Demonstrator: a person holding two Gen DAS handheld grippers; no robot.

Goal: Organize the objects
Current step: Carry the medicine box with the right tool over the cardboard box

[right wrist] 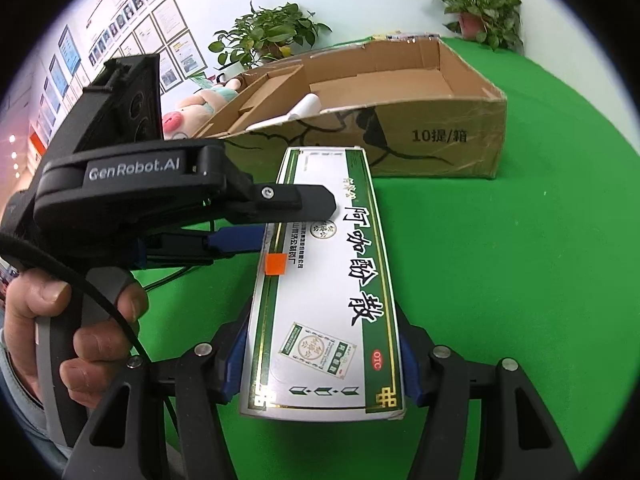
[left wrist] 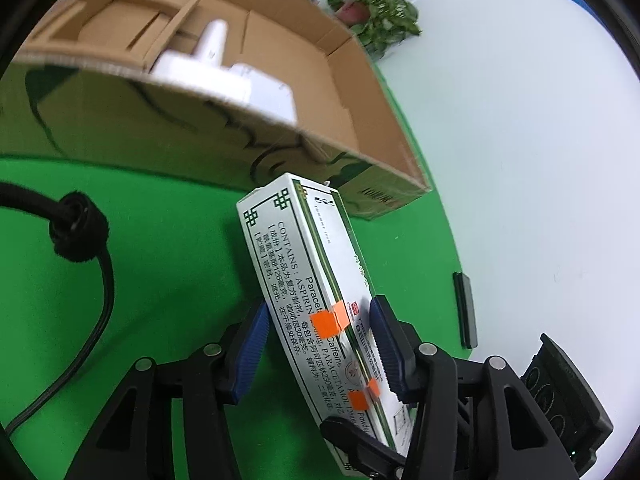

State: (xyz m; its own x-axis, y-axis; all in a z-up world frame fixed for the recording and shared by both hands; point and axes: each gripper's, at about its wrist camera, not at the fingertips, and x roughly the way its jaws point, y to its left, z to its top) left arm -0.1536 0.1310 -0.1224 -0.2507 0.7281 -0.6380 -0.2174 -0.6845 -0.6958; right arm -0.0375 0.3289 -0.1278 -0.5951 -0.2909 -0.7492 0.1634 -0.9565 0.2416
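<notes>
Right tool (right wrist: 322, 364): blue pads are pinching the near end of the medicine box (right wrist: 324, 288) on both long edges. Left tool (left wrist: 318, 344): its pads are pressing the same box (left wrist: 316, 300) from the sides, box tilting toward 11 o'clock in that view.

Box is hanging above the green surface (right wrist: 500, 280), far end pointing at 12 o'clock toward the cardboard carton (right wrist: 400, 92), just short of its front wall.

Risks, as I am judging them:
- Two grips working against each other could be twisting or crushing the thin box.
- If one lets go unevenly, the long box may be swinging down.
- Leading end could be catching the carton's torn front rim, or landing on the white items (left wrist: 224, 72) inside.
</notes>
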